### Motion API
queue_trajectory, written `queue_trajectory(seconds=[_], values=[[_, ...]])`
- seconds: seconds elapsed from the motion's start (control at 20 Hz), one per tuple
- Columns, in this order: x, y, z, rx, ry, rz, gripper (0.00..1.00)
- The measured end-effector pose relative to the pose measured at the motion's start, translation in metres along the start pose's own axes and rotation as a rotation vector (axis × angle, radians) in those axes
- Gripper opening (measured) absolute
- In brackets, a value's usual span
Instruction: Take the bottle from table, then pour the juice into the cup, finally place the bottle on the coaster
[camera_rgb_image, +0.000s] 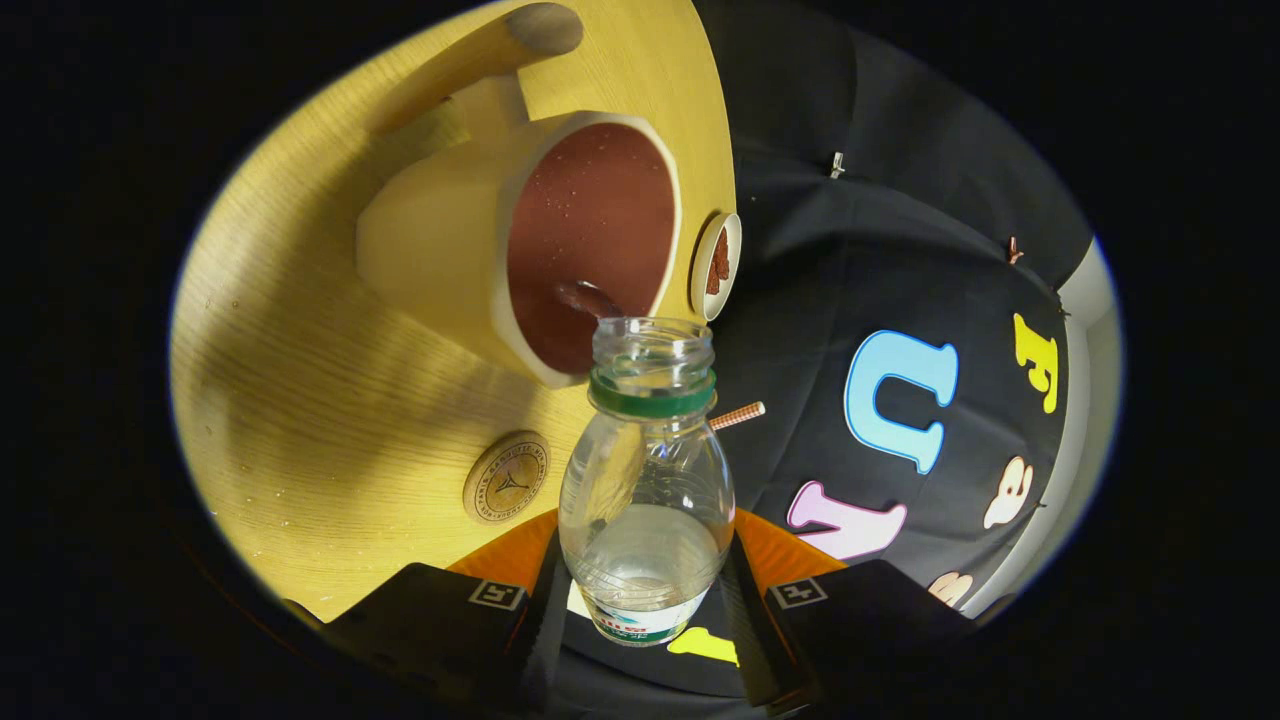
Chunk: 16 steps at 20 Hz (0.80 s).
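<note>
Gripper (645, 590) clamped on bottle (647, 500), tipped at cup (560, 250). Take done; pour seems nearly finished, bottle almost empty; coaster (506, 477) placement remains.

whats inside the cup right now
The cup shows a brown inner wall with droplets and a small dark puddle near its rim. The bottle, clamped in the gripper, has its open mouth covering the lowest part of the rim.

Pale wooden table (300, 400) against black cloth wall (900, 250), warm overhead light.
</note>
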<state>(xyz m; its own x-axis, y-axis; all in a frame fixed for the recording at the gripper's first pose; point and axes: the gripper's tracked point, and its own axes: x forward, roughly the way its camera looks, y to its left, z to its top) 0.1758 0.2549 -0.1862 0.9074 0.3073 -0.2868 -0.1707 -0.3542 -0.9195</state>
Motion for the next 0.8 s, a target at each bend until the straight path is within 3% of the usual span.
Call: queue_trajectory(seconds=[0.8], values=[[0.0, -0.012, 0.007, -0.113, -0.043, -0.013, 0.73]])
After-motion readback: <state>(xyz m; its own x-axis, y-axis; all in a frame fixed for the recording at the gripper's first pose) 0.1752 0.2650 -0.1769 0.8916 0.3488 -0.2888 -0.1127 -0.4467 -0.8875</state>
